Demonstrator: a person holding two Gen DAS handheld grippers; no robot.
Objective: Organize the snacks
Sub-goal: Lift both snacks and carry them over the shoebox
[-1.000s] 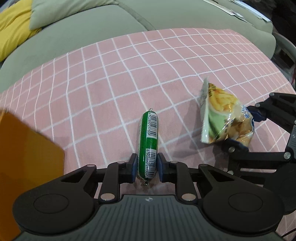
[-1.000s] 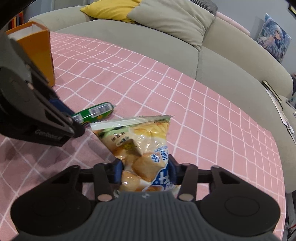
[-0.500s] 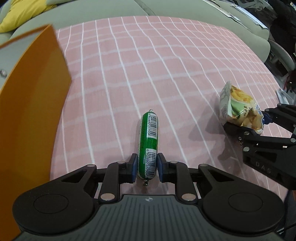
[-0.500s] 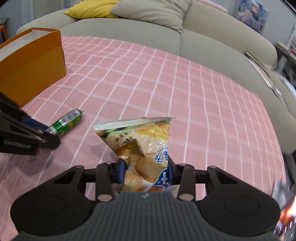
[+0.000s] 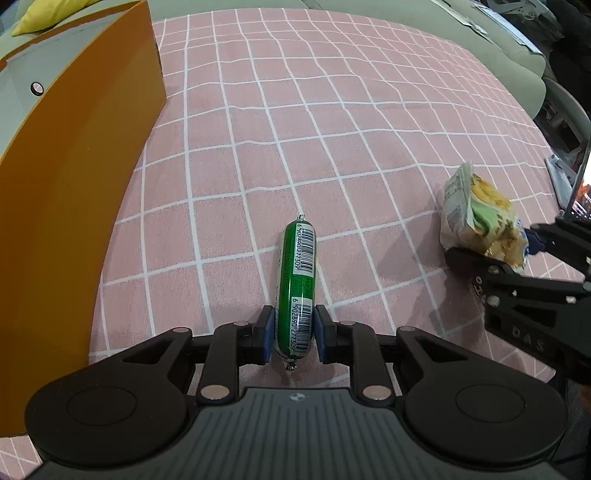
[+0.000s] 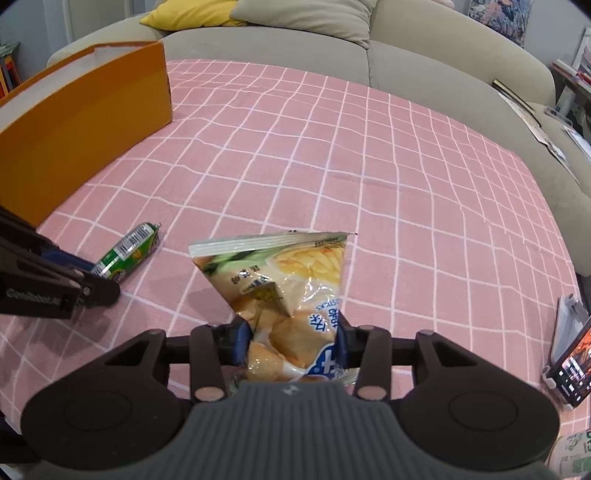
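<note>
Cloth (image 5: pixel 332 122), pink with a white grid, covered the whole work surface, and we saw a grey-green sofa (image 6: pixel 424 62) wrapped round its far and right edges, with a yellow cushion (image 6: pixel 184 14) and a grey one on the backrest.

At far left, an orange box (image 5: pixel 74 184) stood open-topped on the cloth, its long wall running toward the sofa. Next came our left gripper (image 5: pixel 293 332), pinching the near end of a green sausage (image 5: pixel 298 280) between its blue pads; the sausage pointed forward, above the cloth, close to the box's wall but apart from it.

To its right, our right gripper (image 6: pixel 291 347) was clamped on the lower part of a chip bag (image 6: pixel 284 280), the sealed top edge standing away from us, also clear of the cloth. The two snacks were near each other, not touching.

Rightmost, a lit phone (image 6: pixel 569 373) leaned on a stand at the cloth's edge, and papers lay on the sofa seat beyond it.

Between the box and the sofa's right side the cloth lay bare.
</note>
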